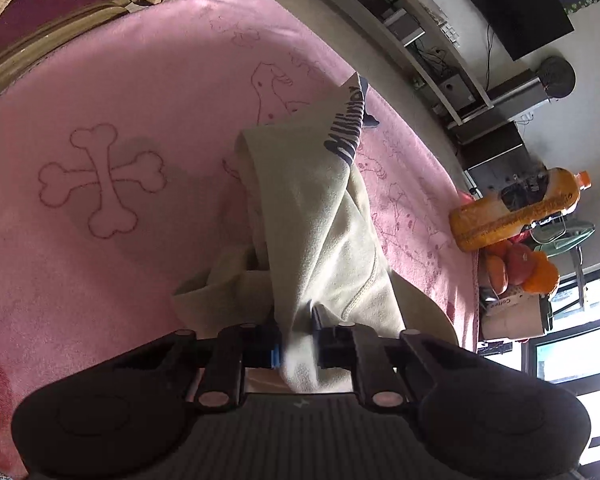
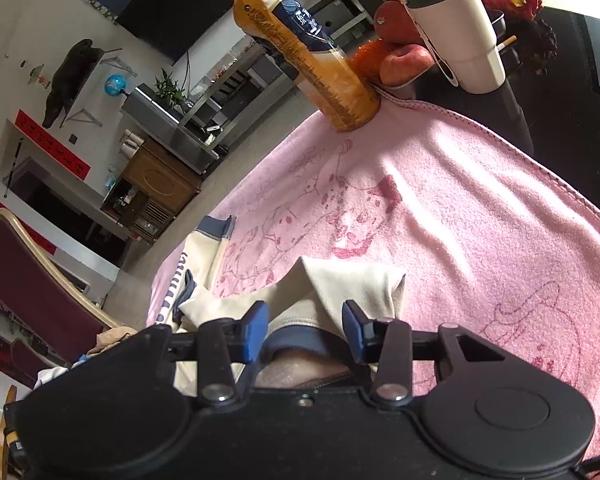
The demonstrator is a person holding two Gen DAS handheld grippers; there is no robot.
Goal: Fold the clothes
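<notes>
The left tongs (image 1: 298, 338) are pinched tight on a bunch of the cream garment (image 1: 320, 216), which stretches away from them in a long band toward the far edge of the pink blanket (image 1: 140, 80), its dark lettering at the far end. The right tongs (image 2: 305, 328) stand apart, gripping nothing, poised over a cream fold and navy collar (image 2: 296, 340). An orange juice bottle (image 2: 304, 52), fruit (image 2: 400, 64) and a white tumbler (image 2: 456, 28) stand at the worktop's end.
</notes>
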